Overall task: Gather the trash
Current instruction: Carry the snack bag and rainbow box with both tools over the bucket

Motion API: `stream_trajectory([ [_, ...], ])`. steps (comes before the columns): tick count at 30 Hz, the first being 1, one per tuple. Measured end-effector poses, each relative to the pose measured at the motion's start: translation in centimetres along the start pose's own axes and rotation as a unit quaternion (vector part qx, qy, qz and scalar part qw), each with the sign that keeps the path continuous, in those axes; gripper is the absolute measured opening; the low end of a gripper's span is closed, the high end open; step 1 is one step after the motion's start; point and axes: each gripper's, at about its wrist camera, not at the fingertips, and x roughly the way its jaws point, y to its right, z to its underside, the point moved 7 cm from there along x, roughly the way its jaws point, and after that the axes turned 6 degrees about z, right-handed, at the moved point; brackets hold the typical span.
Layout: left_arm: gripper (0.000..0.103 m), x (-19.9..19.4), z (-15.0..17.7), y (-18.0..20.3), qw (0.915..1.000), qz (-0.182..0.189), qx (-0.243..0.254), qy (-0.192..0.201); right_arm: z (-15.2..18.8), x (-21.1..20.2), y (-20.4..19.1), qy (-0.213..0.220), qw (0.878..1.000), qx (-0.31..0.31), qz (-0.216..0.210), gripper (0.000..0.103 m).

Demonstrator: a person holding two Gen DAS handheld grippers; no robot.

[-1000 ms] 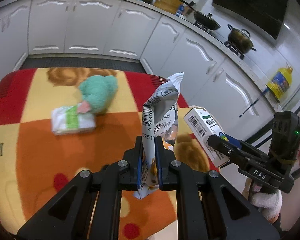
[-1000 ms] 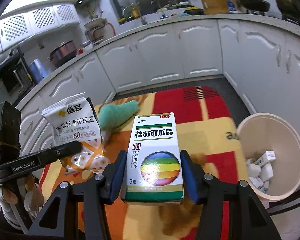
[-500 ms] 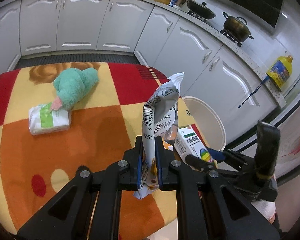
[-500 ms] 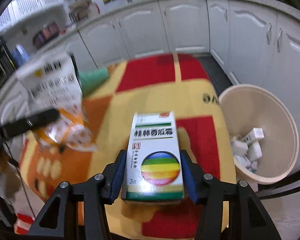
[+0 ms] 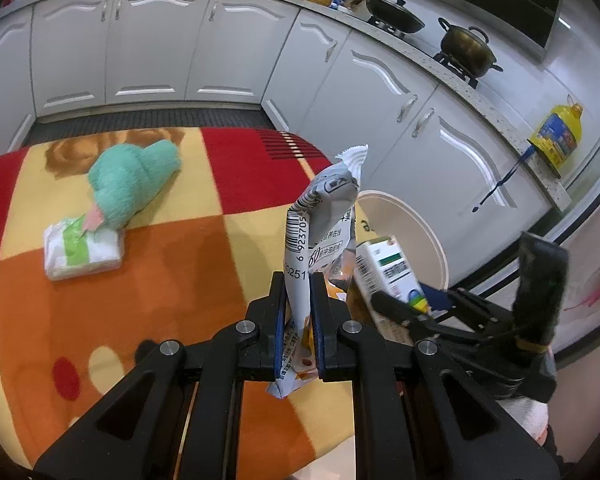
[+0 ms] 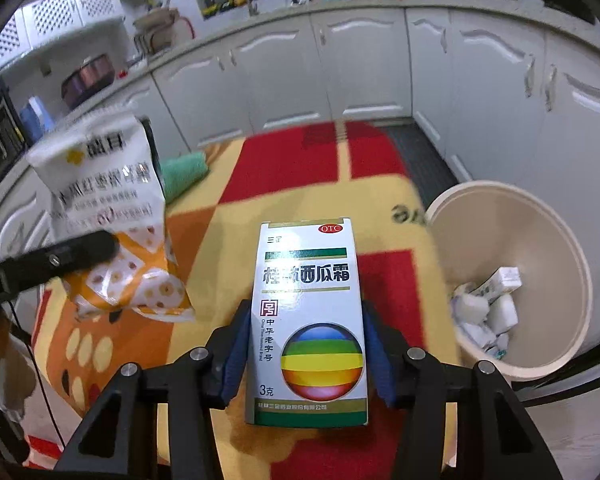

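Observation:
My left gripper [image 5: 298, 312] is shut on a white and orange snack bag [image 5: 322, 216] and holds it upright above the table's right part; the bag also shows in the right wrist view [image 6: 108, 216]. My right gripper [image 6: 308, 344] is shut on a white medicine box [image 6: 310, 316] with a rainbow ball, held above the table edge beside the cream trash bin [image 6: 556, 216]. The box [image 5: 388, 270] and bin [image 5: 420, 224] show in the left wrist view too. The bin holds several small white boxes [image 6: 486, 306].
On the red, yellow and orange tablecloth [image 5: 180, 272] lie a teal plush toy [image 5: 134, 178] and a white and green tissue pack [image 5: 84, 250] at the far left. White kitchen cabinets [image 5: 340, 92] stand behind, with pots on the counter.
Both grippers have moved right toward the bin, each still holding its item. The bin now shows more fully beside the medicine box.

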Motion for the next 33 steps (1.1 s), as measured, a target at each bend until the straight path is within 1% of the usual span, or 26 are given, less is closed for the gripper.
stream_trajectory([
  [5, 0.009, 0.9, -0.6, 1.9, 0.9998, 0.012, 0.014, -0.001, -1.3, -2.6, 2.1, 0.031, 0.999, 0.018, 0.009, 0.05],
  [10, 0.009, 2.6, -1.4, 4.6, 0.9991, 0.024, 0.033, -0.007, -2.1, -4.3, 4.3, 0.05, 0.998, 0.039, 0.018, 0.05],
  [16, 0.009, 4.9, -2.6, 7.5, 0.9979, 0.037, 0.051, -0.014, -2.5, -5.6, 7.8, 0.067, 0.995, 0.066, 0.038, 0.05],
  [21, 0.009, 7.2, -3.5, 9.4, 0.997, 0.047, 0.058, -0.023, -2.4, -6.0, 10.9, 0.071, 0.992, 0.09, 0.056, 0.05],
  [26, 0.009, 9.8, -3.8, 11.3, 0.9955, 0.056, 0.068, -0.037, -2.1, -5.7, 13.2, 0.067, 0.989, 0.106, 0.073, 0.05],
  [33, 0.009, 13.1, -3.6, 12.9, 0.9935, 0.062, 0.075, -0.059, -1.4, -4.7, 16.2, 0.056, 0.986, 0.132, 0.082, 0.05],
])
